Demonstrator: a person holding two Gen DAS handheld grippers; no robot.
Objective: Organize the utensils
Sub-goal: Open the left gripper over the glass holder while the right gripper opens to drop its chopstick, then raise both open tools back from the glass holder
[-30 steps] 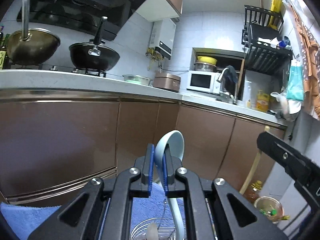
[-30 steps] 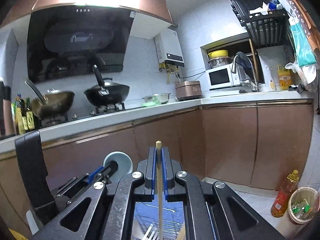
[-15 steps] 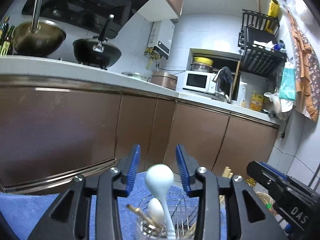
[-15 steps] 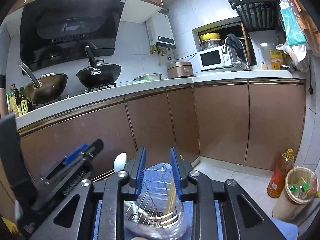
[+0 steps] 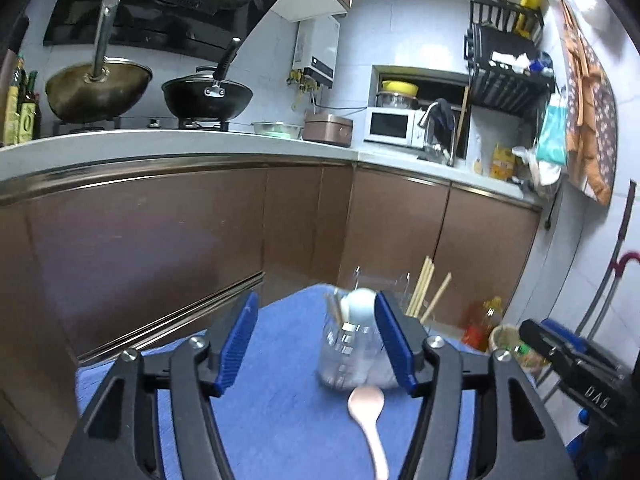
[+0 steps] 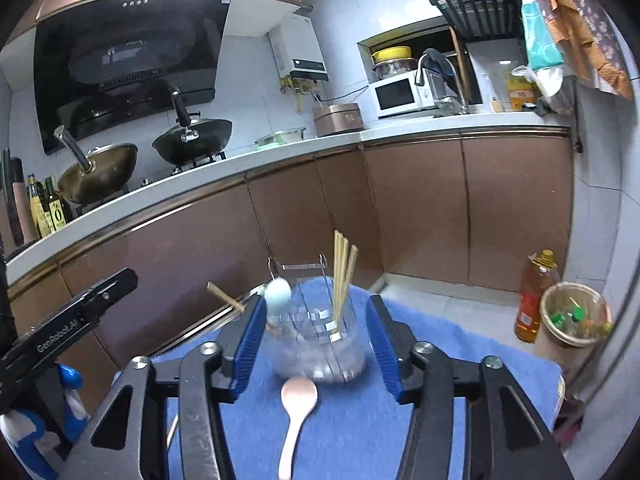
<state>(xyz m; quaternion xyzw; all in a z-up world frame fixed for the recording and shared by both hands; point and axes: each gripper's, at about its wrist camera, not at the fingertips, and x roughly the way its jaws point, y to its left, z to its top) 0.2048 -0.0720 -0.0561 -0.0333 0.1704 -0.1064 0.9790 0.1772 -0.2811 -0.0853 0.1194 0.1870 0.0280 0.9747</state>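
Note:
A clear holder with a wire rack (image 6: 320, 344) stands on the blue cloth (image 6: 440, 360). In it are a light blue spoon (image 6: 278, 296), upright chopsticks (image 6: 342, 276) and one chopstick leaning left (image 6: 224, 298). A pink spoon (image 6: 298, 404) lies on the cloth in front of it. My right gripper (image 6: 317, 308) is opening, nothing pressed between its pads. My left gripper (image 5: 315, 312) is opening too and holds nothing. In its view the holder (image 5: 348, 356), blue spoon (image 5: 358, 302), chopsticks (image 5: 424, 292) and pink spoon (image 5: 366, 412) lie ahead to the right.
Brown cabinets (image 6: 420, 208) and a white counter with two woks (image 6: 192, 140) run behind the cloth. An oil bottle (image 6: 534, 296) and a bin (image 6: 572, 316) stand on the floor at right. Each gripper shows at the other view's edge, the left one (image 6: 68, 320) and the right one (image 5: 576, 376).
The left gripper let go of the light blue spoon and the right one of a chopstick; both now stand in the holder. Both grippers opened and drew back from the holder.

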